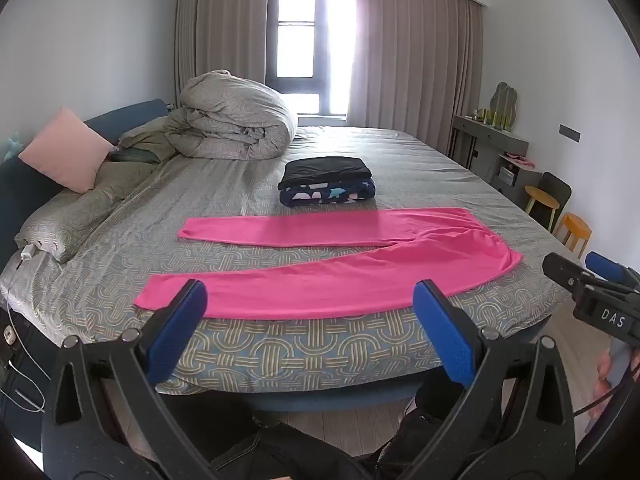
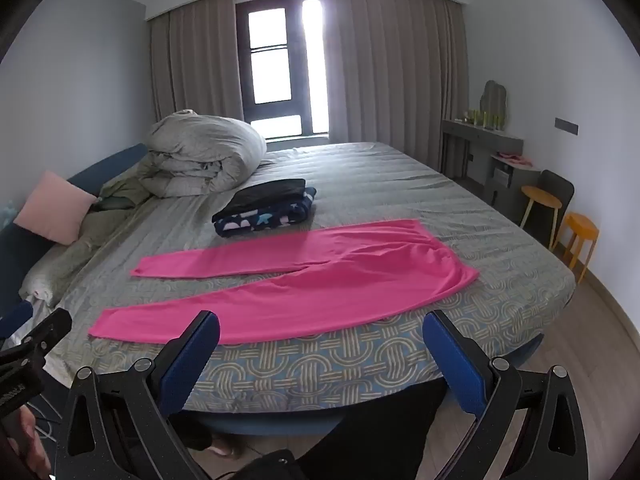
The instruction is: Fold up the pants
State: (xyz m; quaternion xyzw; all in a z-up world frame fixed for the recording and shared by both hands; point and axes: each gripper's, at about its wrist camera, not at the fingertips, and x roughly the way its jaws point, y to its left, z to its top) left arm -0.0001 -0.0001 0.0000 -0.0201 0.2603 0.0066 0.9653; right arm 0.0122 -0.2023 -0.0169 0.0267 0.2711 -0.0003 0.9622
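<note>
"das" on right gripper (image 1: 592, 280); pants (image 1: 320, 264) flat.

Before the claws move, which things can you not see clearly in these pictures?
- Folded stack: both views; what garments they are is unreadable.
- Items on the side desk: both views, too small.
- Right claw in the left wrist view: cut by the right edge.
- Underside of the pink pants: hidden against the bed.
</note>
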